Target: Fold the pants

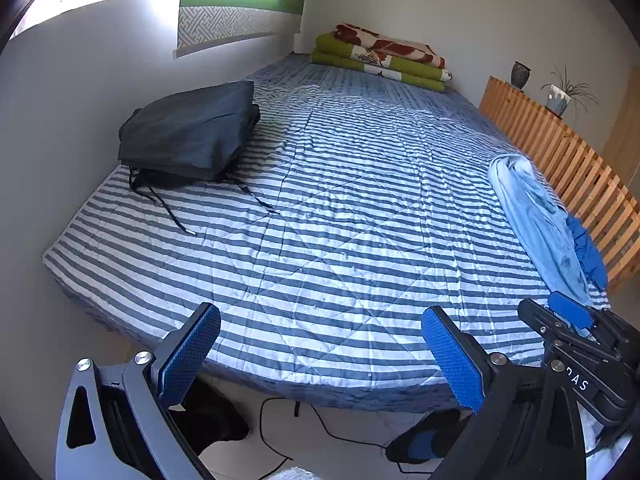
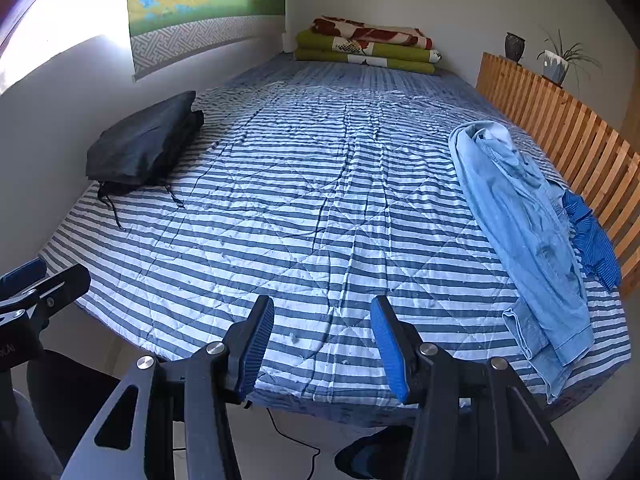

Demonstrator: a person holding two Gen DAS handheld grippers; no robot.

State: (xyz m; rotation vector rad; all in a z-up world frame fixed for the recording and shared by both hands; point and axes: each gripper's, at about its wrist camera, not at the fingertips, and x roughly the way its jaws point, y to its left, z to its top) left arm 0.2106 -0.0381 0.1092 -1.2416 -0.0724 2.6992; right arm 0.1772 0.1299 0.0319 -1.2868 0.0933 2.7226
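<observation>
Striped blue-and-white quilted bedding covers the bed point(image 2: 320, 208), its stitched diamond seams puckering the cloth, and both tools hang over the near edge. On the right gripper point(image 2: 322, 344) the ribbed blue pads point(image 2: 256, 344) stand apart with nothing between them, only quilt showing through the gap; the left gripper point(image 1: 320, 356) is spread wider, its knurled blue pads point(image 1: 188, 356) equally empty. Black angular arms with silver bolts carry the pads. Along the right edge of the bed lie the light blue pants point(image 2: 524, 232), soft denim-like cloth in a long rumpled heap, one hemmed leg end reaching the near right corner; how the legs lie inside the heap is hard to make out. A bright blue ribbed garment point(image 2: 592, 236) pokes out from beyond them, mostly hidden. Near the left edge sits a dark folded garment point(image 1: 188, 132), smooth and flat, with black drawcords trailing onto the stripes. Folded green and red blankets point(image 1: 380, 56) are stacked at the far end, and a slatted wooden rail point(image 1: 560, 148) runs beyond the right edge.
</observation>
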